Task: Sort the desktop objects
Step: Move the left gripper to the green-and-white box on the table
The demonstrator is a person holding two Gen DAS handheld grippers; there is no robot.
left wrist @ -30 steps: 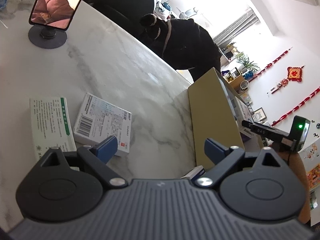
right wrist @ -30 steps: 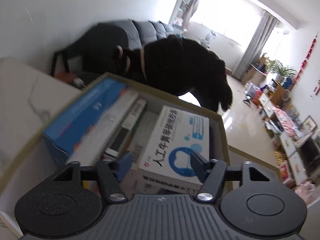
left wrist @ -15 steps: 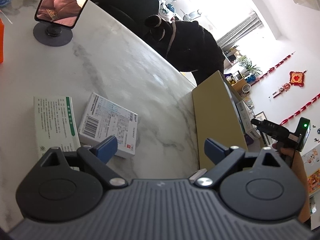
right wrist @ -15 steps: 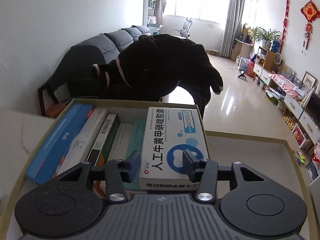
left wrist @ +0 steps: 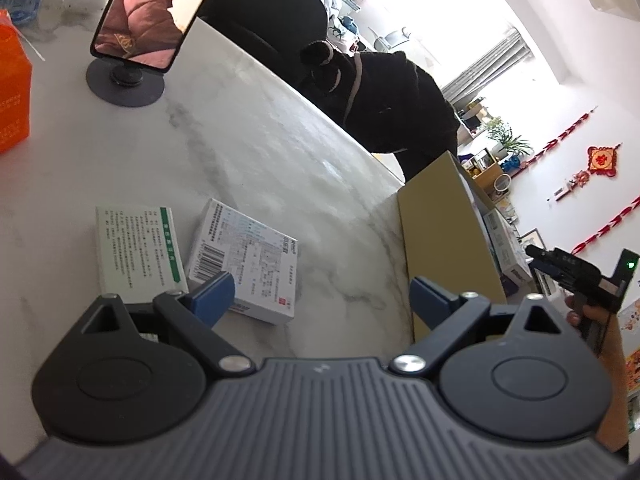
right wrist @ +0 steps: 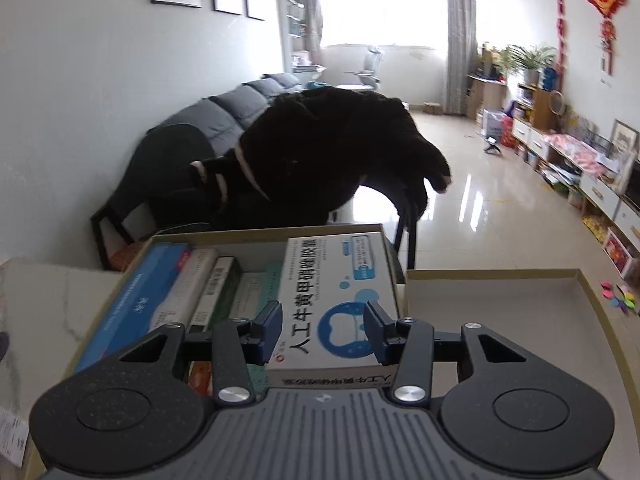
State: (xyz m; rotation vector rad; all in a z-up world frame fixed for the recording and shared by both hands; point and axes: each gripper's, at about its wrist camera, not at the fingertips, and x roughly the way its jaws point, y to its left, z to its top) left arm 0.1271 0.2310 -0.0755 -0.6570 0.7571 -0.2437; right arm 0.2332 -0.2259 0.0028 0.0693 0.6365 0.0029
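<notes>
Right tongs (right wrist: 324, 330) have just been closing, from wide a second ago to roughly a third open now. They also rolled level and backed off a little from the carton (right wrist: 256, 234).

The white-blue box (right wrist: 336, 280) lies flat in the carton's right side, on top of the packs standing there and beside the blue box (right wrist: 140, 304). The pads sit over its near end. The gap between them is narrower than the box, so they're not on its sides. My read is that they're released, with nothing in the grip. That box counts as sorted.

Left tongs (left wrist: 320, 292) have barely moved. They're spread wide and empty, low over the desk (left wrist: 240, 120), pointing down at it.

Still on the desk:
- the green-stripe box (left wrist: 136, 248), lying flat
- the barcode box (left wrist: 248, 256), just beside it and skewed, its near corner by the left pad

Both are well left of the carton, which stands at the desk's right edge.

The tray (right wrist: 500, 276) to the right of the carton looks empty. Can't tell if it's a lid or a second bin.

Probably two boxes left to move. The barcode box is the closer pick for the left tongs. It's lying flat, so the pads need to get down to its side walls. The green-stripe box is tight beside it, so there's some risk of nudging that one.
</notes>
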